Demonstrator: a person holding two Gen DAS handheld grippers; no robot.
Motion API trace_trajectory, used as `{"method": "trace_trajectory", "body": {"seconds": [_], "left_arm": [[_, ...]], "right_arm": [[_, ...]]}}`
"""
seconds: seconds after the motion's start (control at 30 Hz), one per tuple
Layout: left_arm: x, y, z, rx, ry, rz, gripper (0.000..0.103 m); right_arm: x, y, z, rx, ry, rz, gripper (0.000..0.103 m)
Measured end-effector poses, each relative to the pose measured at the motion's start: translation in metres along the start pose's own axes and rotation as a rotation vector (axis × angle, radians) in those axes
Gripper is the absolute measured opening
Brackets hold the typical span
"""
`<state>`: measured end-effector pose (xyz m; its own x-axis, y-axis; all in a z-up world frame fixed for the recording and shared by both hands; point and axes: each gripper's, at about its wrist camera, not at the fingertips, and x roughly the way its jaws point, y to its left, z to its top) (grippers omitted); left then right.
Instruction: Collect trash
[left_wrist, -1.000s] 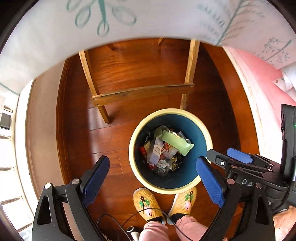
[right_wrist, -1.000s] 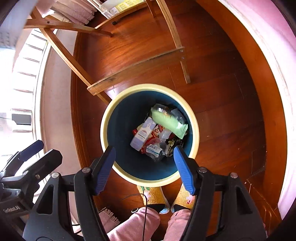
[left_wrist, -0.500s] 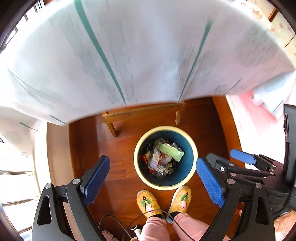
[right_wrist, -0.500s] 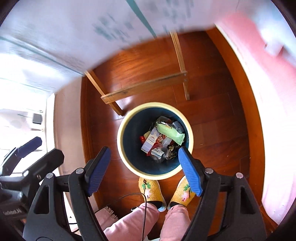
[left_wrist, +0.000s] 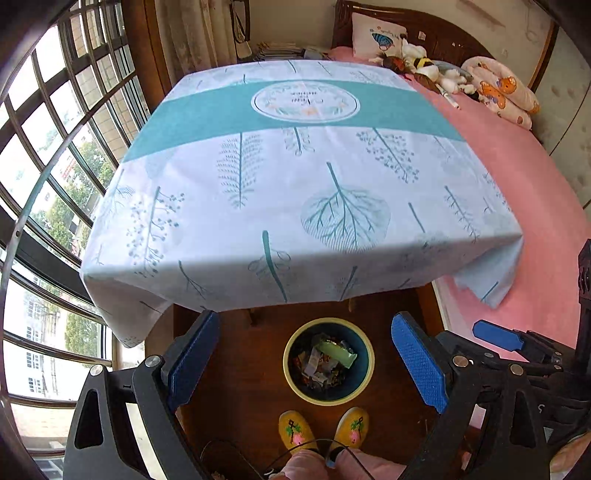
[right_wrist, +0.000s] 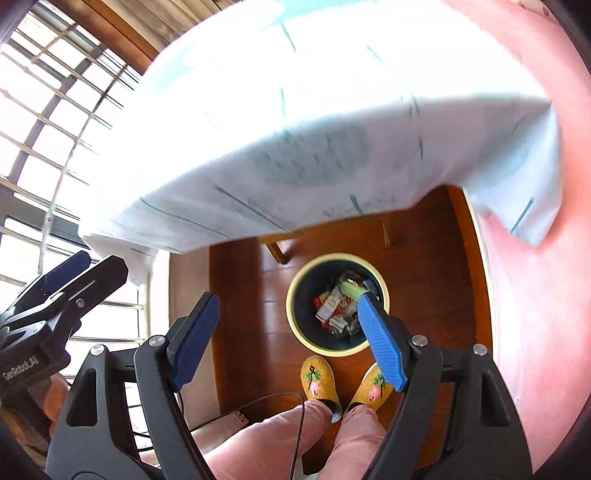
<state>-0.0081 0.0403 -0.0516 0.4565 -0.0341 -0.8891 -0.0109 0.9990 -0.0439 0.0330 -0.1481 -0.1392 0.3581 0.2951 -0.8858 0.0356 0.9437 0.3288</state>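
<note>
Trash sits heaped in the bin (left_wrist: 328, 363) on the wooden floor (left_wrist: 243, 373), just in front of your yellow slippers (left_wrist: 295, 430) and below the near edge of the counter (left_wrist: 295, 192). A green packet (left_wrist: 337, 352) lies on top of the pile, over mixed wrappers. Both claws are high above the bin, and neither holds anything. Your left claw (left_wrist: 301, 363) is spread wide, with only floor and bin showing between its blue pads. Your right claw (right_wrist: 288, 332) is also spread wide, its pads bare; the bin shows behind its right pad, but nothing is pinched.

From the left wrist view, the cloth-covered counter top looks bare of litter, so the job appears close to done, or done. Before you stop, sweep both cameras slowly across the counter, out from the bin side toward the far edge by the bed (left_wrist: 524, 177), and check the floor around the bin for anything that missed. The right wrist view is smeared by motion, so steady that hand before judging what it shows. Keep the claws spread while you search, and watch the cable (right_wrist: 258, 402) trailing by your legs.
</note>
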Motion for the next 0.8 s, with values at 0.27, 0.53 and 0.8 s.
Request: {"method": "trace_trajectory", "body": {"seconds": [0.27, 0.53, 0.8], "left_arm": [[-0.071, 0.009, 0.034, -0.030, -0.057, 0.039, 0.096], [-0.120, 0.014, 0.044, -0.051, -0.141, 0.091, 0.096], [-0.135, 0.021, 0.049, -0.075, -0.160, 0.120, 0.096]], "right_arm": [[-0.085, 0.043, 0.031, -0.061, -0.050, -0.036, 0.075], [-0.158, 0.079, 0.046, -0.103, -0.166, -0.052, 0.075], [-0.179, 0.097, 0.045, -0.131, -0.252, -0.095, 0.075]]}}
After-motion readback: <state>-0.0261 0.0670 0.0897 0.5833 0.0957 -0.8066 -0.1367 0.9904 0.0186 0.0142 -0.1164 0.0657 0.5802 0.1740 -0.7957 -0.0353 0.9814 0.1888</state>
